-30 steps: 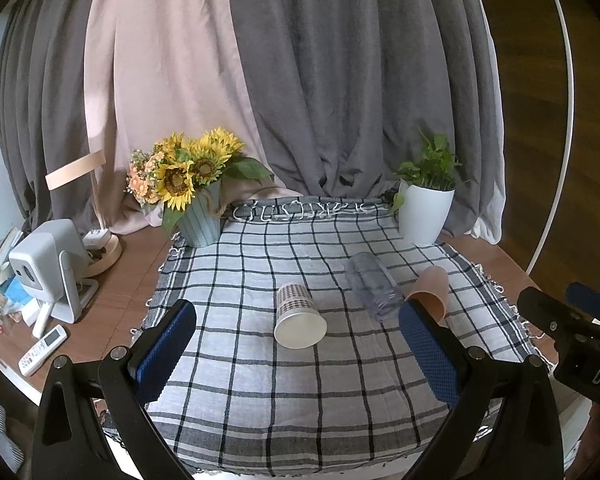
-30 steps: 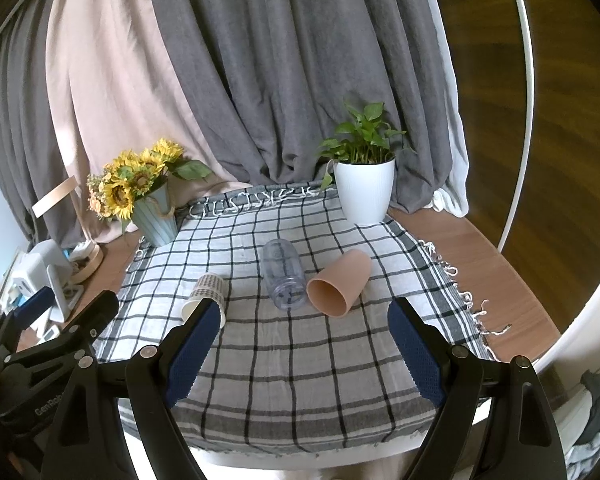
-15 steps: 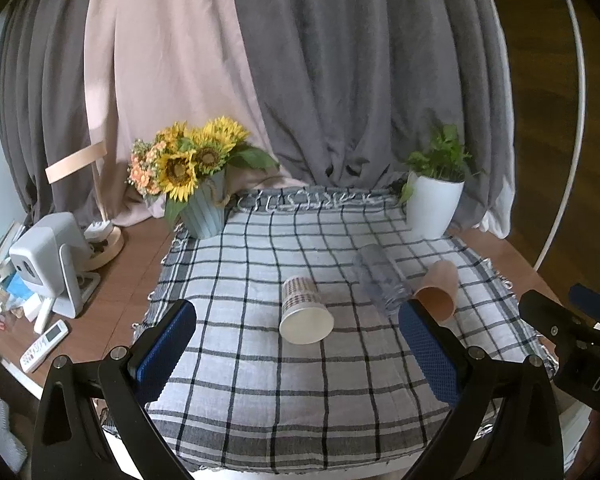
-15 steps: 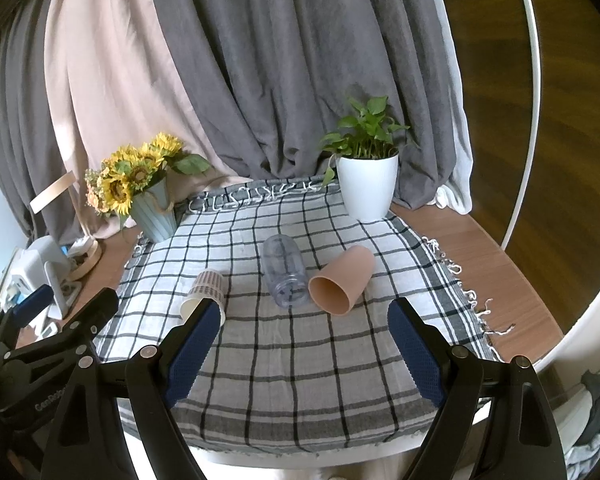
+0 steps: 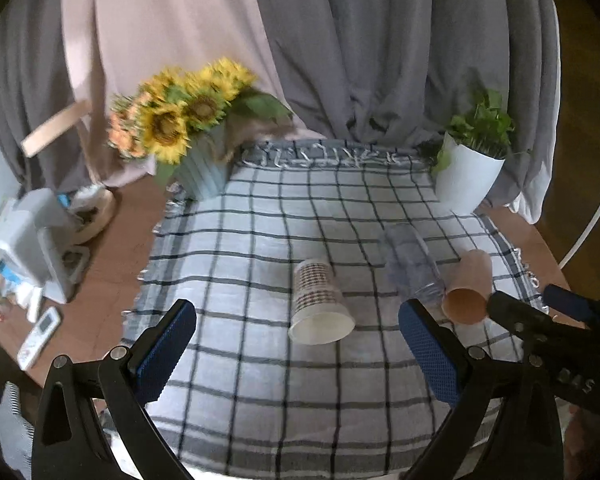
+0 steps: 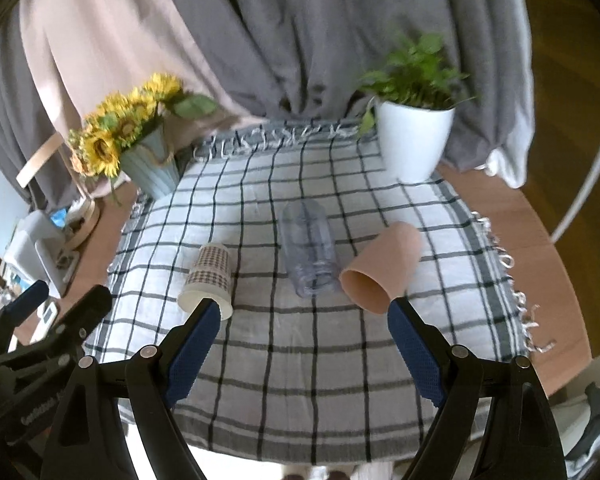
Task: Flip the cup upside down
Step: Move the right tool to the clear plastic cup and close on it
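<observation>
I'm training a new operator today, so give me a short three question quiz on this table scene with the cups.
1. True or false: the patterned paper cup stands upright on the checked cloth.
2. Which cup lies between the other two? A) clear plastic cup B) tan cup
3. Fill in: the left gripper and right gripper are both ____.

Key: 1 false, it lies on its side; 2 A; 3 open, holding nothing.

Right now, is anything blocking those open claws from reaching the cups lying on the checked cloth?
Nothing visible does. The paper cup, clear cup and tan cup lie on their sides on bare checked cloth, ahead of the left gripper and right gripper.
</observation>
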